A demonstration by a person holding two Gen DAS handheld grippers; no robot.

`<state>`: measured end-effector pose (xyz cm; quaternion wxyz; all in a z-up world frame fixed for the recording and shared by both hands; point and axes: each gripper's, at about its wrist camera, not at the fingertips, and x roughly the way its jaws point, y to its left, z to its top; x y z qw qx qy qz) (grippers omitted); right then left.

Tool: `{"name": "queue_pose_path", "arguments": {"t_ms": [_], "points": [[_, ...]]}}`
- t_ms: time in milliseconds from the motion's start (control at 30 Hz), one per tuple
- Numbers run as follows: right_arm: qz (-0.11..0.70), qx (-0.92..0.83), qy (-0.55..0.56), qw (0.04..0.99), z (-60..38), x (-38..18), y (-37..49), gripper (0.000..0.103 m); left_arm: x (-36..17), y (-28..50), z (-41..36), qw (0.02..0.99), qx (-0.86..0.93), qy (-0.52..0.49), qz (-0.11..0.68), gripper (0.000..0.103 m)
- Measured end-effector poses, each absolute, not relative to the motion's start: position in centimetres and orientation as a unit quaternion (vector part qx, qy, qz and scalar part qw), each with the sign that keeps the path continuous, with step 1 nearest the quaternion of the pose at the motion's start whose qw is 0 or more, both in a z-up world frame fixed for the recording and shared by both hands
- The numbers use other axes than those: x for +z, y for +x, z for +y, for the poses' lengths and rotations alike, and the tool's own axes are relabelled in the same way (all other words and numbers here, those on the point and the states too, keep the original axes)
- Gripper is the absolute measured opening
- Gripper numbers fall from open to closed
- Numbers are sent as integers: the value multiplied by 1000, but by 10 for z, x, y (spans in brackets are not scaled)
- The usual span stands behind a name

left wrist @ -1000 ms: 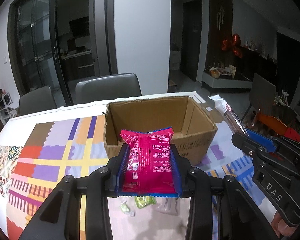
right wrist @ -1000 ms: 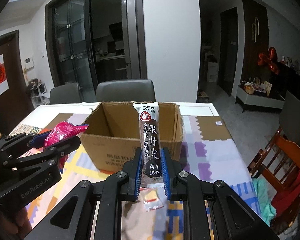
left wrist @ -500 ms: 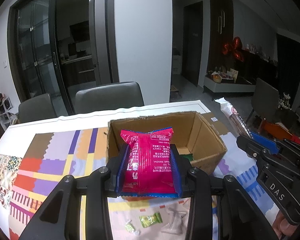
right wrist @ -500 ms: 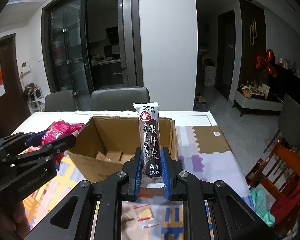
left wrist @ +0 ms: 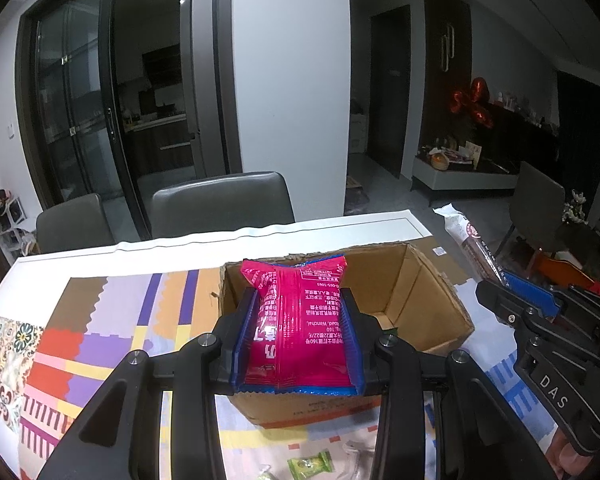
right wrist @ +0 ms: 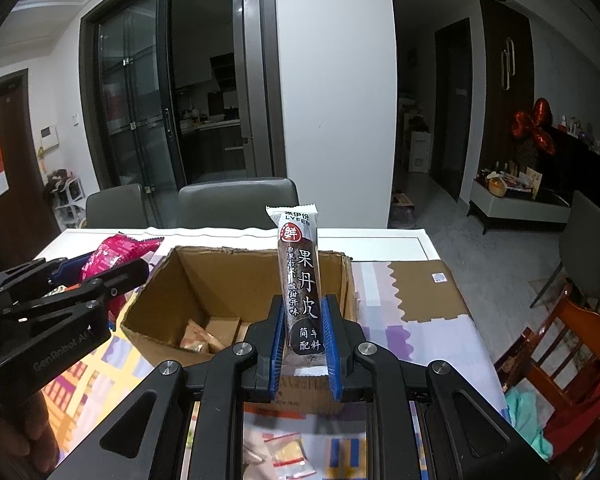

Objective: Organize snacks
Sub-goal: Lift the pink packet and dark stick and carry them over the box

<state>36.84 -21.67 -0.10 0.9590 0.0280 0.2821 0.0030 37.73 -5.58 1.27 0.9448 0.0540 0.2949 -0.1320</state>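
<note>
Two grey chairs (left wrist: 220, 204) stand behind a desk (left wrist: 340, 224) spread with a patchwork-coloured cloth (left wrist: 100, 332), glass doors beyond. An open cardboard box (right wrist: 236, 280) sits mid-desk; small wrapped sweets (left wrist: 310, 466) lie on the cloth before it. Left hand-held gripper (left wrist: 298, 336), tilted downward, clamps a pink snack packet (left wrist: 300, 320) at the box's near wall. Right hand-held gripper (right wrist: 305, 336) pinches an upright dark snack bar (right wrist: 302, 280) beside it.

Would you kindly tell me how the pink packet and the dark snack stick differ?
The pink packet is broad and flat; the dark snack stick is narrow and long. The packet's print reads upside down, the stick's upright. Each is clamped in tongs near the cardboard box.
</note>
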Motion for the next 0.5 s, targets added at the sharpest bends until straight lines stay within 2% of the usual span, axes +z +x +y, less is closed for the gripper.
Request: {"name": "queue_pose_path", "arguments": {"t_ms": [500], "points": [[290, 7, 31, 957, -216, -10, 397, 19, 2, 405, -55, 945, -115, 48, 301, 39]]}}
